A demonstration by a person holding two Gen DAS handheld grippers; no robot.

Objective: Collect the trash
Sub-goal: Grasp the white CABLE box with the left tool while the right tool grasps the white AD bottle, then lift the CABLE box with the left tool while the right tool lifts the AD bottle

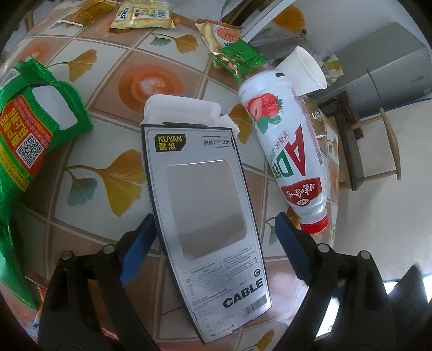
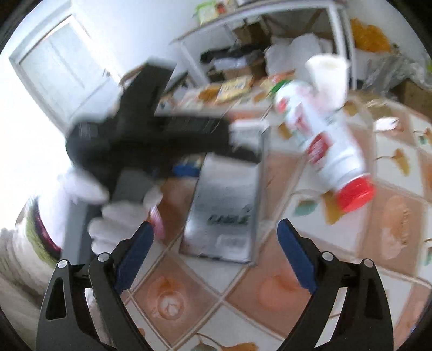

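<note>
both hand-held grippers (image 1: 216,235) (image 2: 216,243) tilt downward (spread)

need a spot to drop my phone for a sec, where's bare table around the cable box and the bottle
Bare tablecloth lies between the green bag and the cable box, and in the right wrist view near that camera, below the box and the red-capped bottle. It is crowded at the far edge: snack wrappers, a green packet and a paper cup by the bottle's base.
</note>
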